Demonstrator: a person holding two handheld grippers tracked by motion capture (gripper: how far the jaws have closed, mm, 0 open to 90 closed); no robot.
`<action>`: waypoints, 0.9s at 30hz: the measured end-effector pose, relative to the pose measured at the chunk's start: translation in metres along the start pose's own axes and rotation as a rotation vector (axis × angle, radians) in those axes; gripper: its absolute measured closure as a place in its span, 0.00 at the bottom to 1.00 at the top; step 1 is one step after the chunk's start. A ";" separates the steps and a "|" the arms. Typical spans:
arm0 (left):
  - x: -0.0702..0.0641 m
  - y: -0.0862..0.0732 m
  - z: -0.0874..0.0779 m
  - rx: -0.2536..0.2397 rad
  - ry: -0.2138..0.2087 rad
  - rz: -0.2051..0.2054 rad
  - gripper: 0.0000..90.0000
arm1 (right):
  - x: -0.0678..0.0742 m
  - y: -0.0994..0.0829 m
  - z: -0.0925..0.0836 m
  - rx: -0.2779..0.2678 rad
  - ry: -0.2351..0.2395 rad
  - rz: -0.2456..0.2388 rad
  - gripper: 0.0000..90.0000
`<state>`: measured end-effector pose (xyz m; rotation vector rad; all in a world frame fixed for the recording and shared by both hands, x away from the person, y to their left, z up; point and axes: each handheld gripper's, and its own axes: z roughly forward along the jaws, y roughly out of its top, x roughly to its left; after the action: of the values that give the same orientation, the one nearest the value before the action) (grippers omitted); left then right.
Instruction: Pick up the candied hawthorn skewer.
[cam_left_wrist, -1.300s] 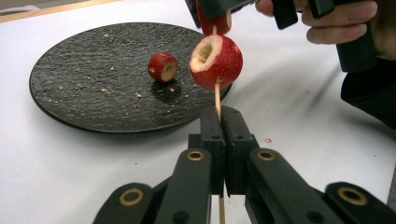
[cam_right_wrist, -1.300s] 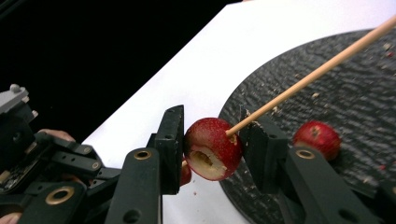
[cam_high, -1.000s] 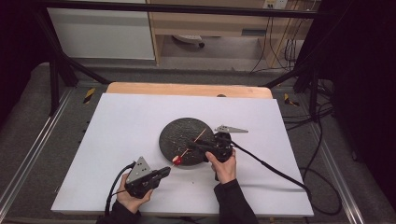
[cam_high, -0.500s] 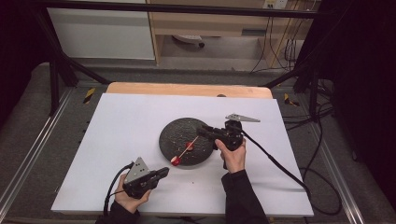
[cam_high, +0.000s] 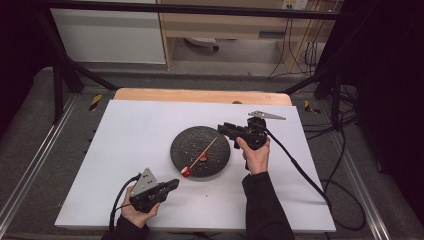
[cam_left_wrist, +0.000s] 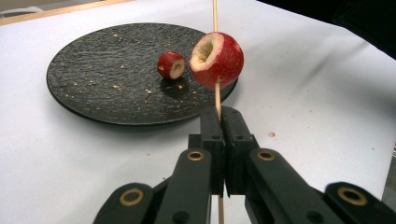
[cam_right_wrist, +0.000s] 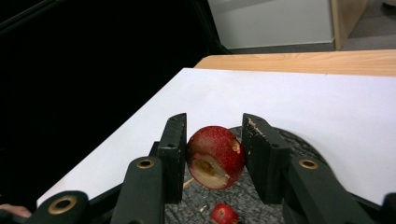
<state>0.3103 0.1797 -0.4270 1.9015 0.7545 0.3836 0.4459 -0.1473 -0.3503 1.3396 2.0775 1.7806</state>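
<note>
L tongs (cam_high: 175, 184) are clenched on the butt of the skewer (cam_high: 205, 150), near edge of the plate (cam_high: 185, 142). One cored red fruit (cam_high: 186, 172) is already threaded, sitting just past the jaw tips in the left gripper view (cam_left_wrist: 217, 59).

From there the stick's long axis runs diagonally over the plate, near-left to far-right, w/ the free tip pointing at the R tongs (cam_high: 223, 128). Those are closed on a second cored fruit (cam_right_wrist: 215, 156), held above the far-right rim of the plate. R hand is the nearer one to that tip; L only steadies.

Everything turns on one relation: the held fruit's bore vs the stick's axis. In the right gripper view the cut opening faces down and toward the camera. A short bit of stick shows just below-left of the fruit, close but apart, so I judge it's not lined up yet and needs a tilt before sliding on.

Nearby: a small red piece (cam_high: 203, 158) lies on the plate beside the skewer, plus crumbs. It sits under the approach path, not in it. The rest of the bench (cam_high: 125, 135) carries nothing that would block.
</note>
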 end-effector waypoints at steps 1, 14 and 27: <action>0.000 0.000 0.000 0.001 0.001 0.002 0.98 | -0.001 0.001 0.000 0.002 -0.008 -0.006 0.69; 0.007 0.000 -0.004 -0.012 0.019 -0.022 0.98 | -0.009 -0.022 0.026 0.106 -0.064 -0.038 0.69; 0.007 0.000 -0.004 -0.006 0.019 -0.022 0.98 | -0.020 -0.066 0.055 0.229 -0.091 -0.039 0.69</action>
<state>0.3132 0.1875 -0.4257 1.8847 0.7856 0.3903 0.4536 -0.1143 -0.4320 1.3931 2.2960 1.4729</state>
